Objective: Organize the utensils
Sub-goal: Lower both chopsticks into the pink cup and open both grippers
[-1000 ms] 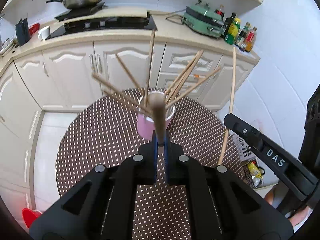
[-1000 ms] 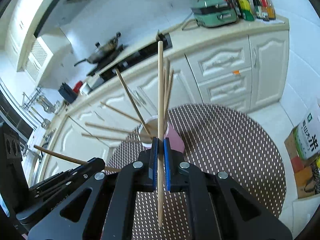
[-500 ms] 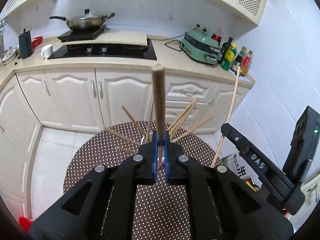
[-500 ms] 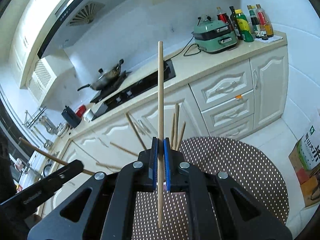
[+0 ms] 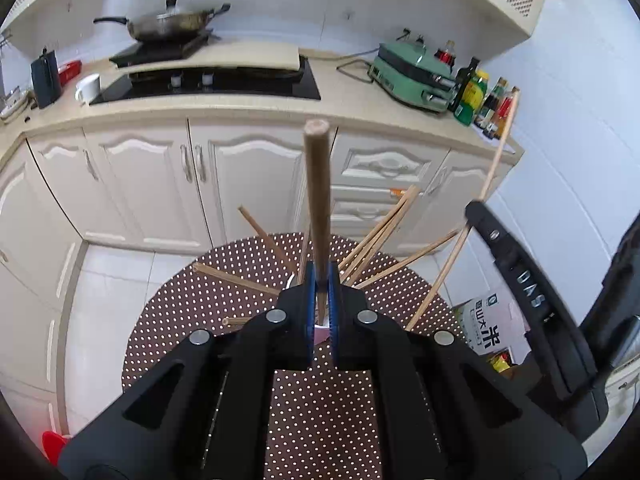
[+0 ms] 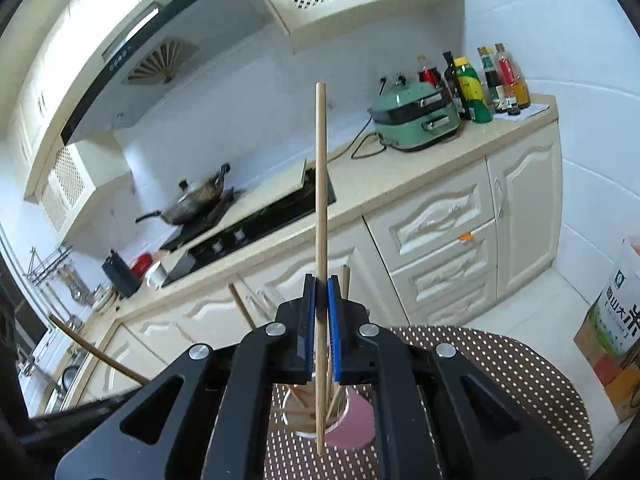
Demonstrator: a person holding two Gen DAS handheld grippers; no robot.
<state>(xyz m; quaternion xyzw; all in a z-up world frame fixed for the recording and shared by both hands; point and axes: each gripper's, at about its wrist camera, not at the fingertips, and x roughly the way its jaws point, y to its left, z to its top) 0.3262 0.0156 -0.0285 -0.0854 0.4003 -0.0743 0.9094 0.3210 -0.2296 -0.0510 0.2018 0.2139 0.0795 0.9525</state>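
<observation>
Each gripper was closed on a single wooden chopstick. The left gripper (image 5: 319,280) pinched a thick brown round chopstick (image 5: 317,184) low on its shaft, so most of its length rose well above the blue-padded jaws; a low hold like this probably left the long upper end free to be aimed. The right gripper (image 6: 321,304) clamped a slimmer pale chopstick (image 6: 320,200) near mid-length, with the upper end standing tall against the cream kitchen cabinets (image 6: 440,240) and the lower end hanging below the jaws, over the pink cylindrical cup (image 6: 354,420). That cup stood on the round table with a brown white-dotted cloth (image 5: 320,420) and held the other chopsticks (image 5: 380,228), fanned outward against its rim because the mouth was wide and nothing bundled them. In the left view the cup was mostly hidden behind the jaws. Both sticks were held roughly upright, judged to suit dropping them end-first into the cup. The lower tip of the right-hand stick seemed clear of the cup, though depth was hard to read.
</observation>
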